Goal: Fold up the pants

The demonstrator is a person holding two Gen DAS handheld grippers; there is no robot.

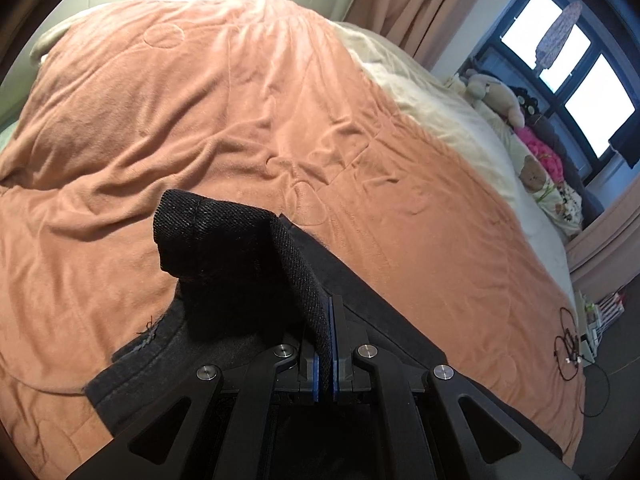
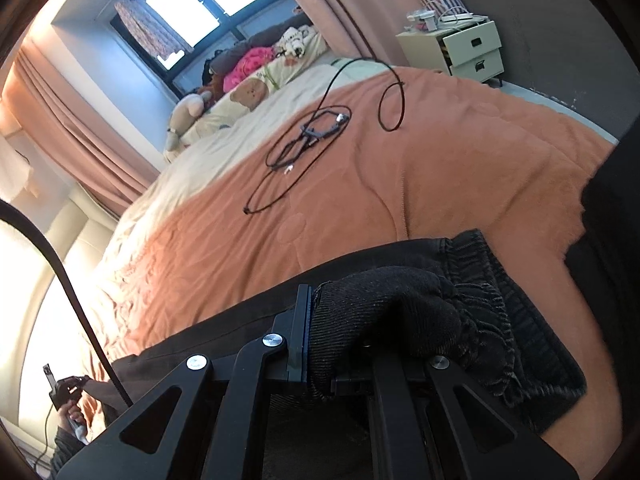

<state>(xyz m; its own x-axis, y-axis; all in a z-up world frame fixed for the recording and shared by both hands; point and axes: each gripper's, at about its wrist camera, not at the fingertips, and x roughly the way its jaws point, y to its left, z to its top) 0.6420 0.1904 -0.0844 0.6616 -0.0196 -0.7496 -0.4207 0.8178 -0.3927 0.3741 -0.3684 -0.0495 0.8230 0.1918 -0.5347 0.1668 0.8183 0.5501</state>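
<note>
Lying on bed, black pants [image 1: 224,264], hem lifted

A bed with an orange blanket [image 1: 200,120] carries black pants [image 2: 532,320] just beneath the gripper [image 2: 320,300]; a tangled black cable [image 2: 304,140] lies ahead, plush toys [image 2: 188,112] farther beyond.

The pants [image 1: 224,264] drape right over the left tongs [image 1: 326,320], so the pads' tips are buried in black cloth, and the fabric runs off the bottom edge behind the frame. Same deal on the right tongs [image 2: 320,320]: a bunched hem covers the right-hand finger completely. Stuffed toys [image 1: 500,96] by the window are too small and warped to identify, and the cable [image 2: 320,132] ends are tiny.
</note>
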